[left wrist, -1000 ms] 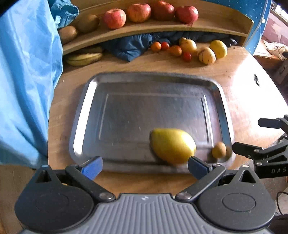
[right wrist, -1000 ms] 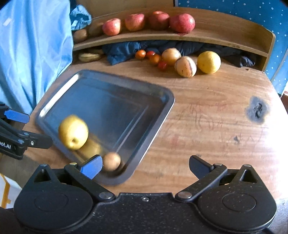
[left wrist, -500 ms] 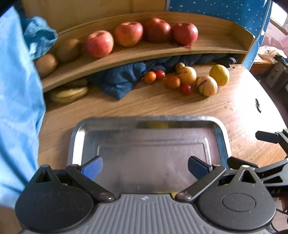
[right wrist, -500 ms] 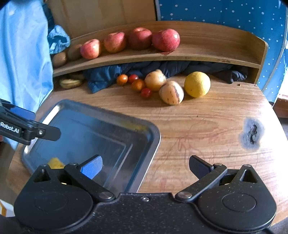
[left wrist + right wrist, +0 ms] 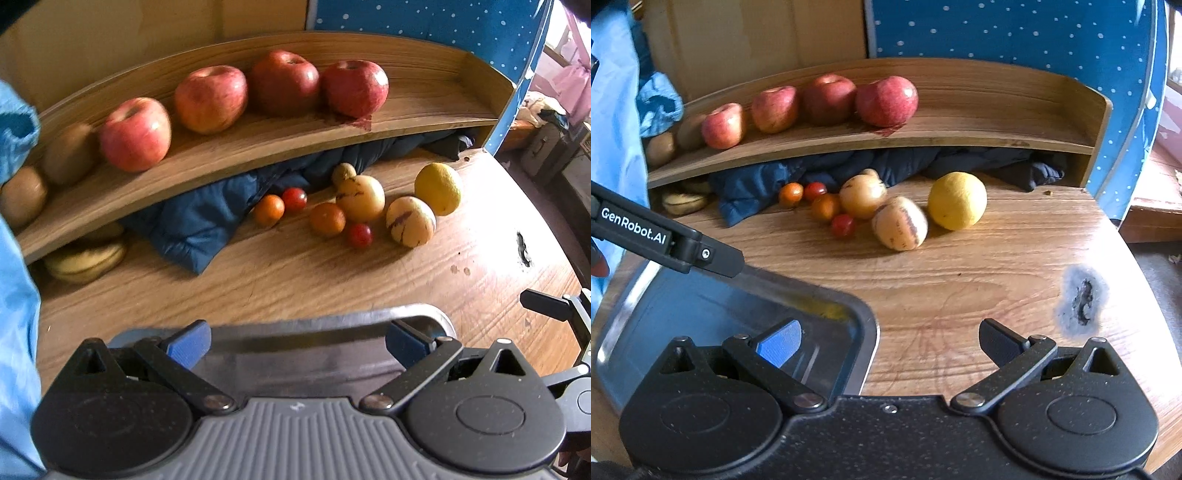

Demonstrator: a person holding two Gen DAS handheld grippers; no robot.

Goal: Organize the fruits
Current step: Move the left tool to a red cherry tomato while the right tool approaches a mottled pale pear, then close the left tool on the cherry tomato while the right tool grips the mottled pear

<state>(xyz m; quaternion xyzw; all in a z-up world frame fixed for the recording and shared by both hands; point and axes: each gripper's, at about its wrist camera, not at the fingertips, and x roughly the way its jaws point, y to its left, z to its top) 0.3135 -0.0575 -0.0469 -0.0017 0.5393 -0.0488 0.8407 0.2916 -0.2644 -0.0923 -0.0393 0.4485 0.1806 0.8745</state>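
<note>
Loose fruit lies at the back of the wooden table: a yellow lemon [image 5: 439, 188] [image 5: 957, 201], a striped pale melon [image 5: 410, 220] [image 5: 899, 228], a second pale fruit [image 5: 360, 197] [image 5: 862, 195], small oranges [image 5: 327, 218] [image 5: 825, 206] and cherry tomatoes [image 5: 359, 235] [image 5: 843, 225]. Several red apples [image 5: 210, 99] [image 5: 886, 100] sit on the curved shelf. My left gripper [image 5: 297, 341] hangs open over the far rim of the steel tray [image 5: 332, 321] [image 5: 864, 332]. Over the tray's right corner my right gripper [image 5: 888, 341] is open and holds nothing.
Kiwis [image 5: 22, 195] occupy the shelf's left end, and bananas [image 5: 86, 260] [image 5: 683, 201] lie under it. A dark blue cloth [image 5: 192, 229] [image 5: 757, 188] is bunched beneath the shelf. Light blue fabric [image 5: 14, 295] hangs at the left. A dark burn mark [image 5: 1082, 295] scars the table's right side.
Both grippers have tilted up and moved forward towards the shelf. The yellow fruit and small brown fruit on the tray have dropped out of sight below them. Both stay open.
</note>
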